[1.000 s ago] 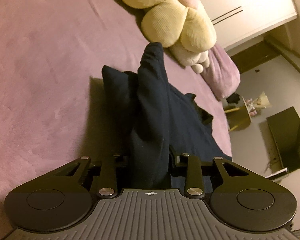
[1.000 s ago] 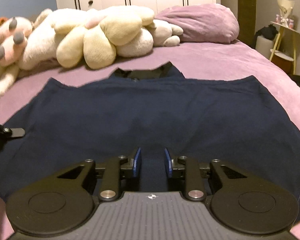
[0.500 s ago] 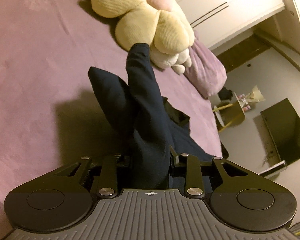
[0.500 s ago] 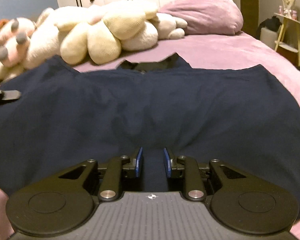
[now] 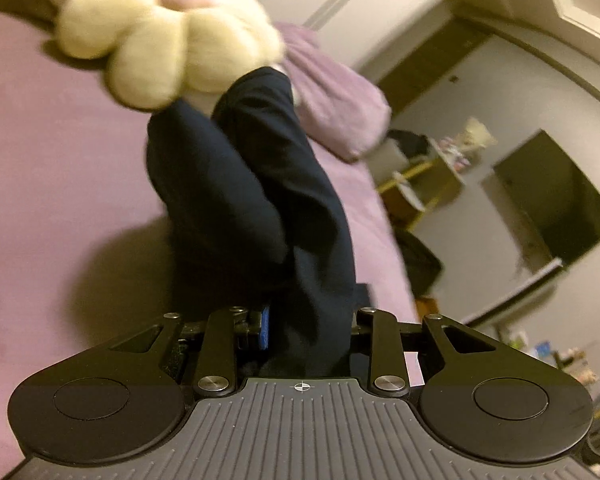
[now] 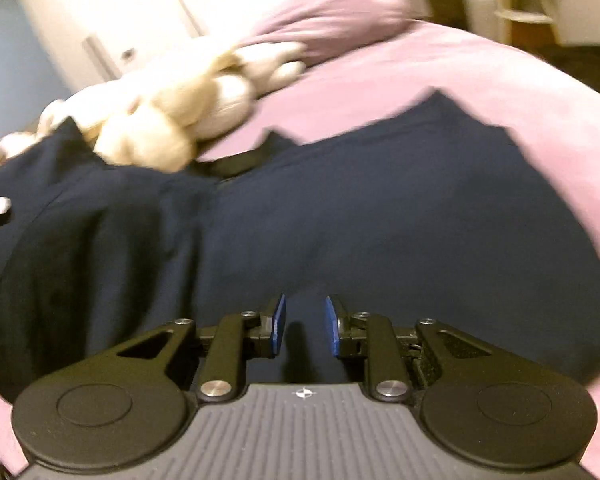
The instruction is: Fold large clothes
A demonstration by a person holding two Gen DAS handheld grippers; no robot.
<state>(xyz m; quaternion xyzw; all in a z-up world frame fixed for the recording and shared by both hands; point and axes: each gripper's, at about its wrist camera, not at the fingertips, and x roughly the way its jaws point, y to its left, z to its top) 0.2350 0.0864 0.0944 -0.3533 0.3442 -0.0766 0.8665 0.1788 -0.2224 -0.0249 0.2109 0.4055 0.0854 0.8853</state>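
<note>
left side of garment lifted for first fold

a dark navy garment [image 6: 380, 216] is spread on the pink bed [image 6: 460, 80], collar end toward the cream plush toys [image 6: 172, 120]. the step in hand is judged to be the first lengthwise fold: one side edge is raised off the bed while the rest is kept lying flat.

left tongs [image 5: 308, 332]: narrowly parted and clamped on a thick bunch of the navy cloth, which is seen rising from between the jaws and trailing away toward the plush toys; a shadow is cast on the bed beneath the lifted cloth.

right tongs [image 6: 303, 326]: narrowly parted, placed at the hem edge of the garment, opposite the plush toys. dark cloth is seen in the gap between the blue pads [image 6: 278, 324], but a firm pinch cannot be told from the frame, which is blurred.

next move, as judged: the lifted side is to be carried across the garment toward its far side and laid down flat, with the hem kept aligned and the plush toys not snagged.
</note>
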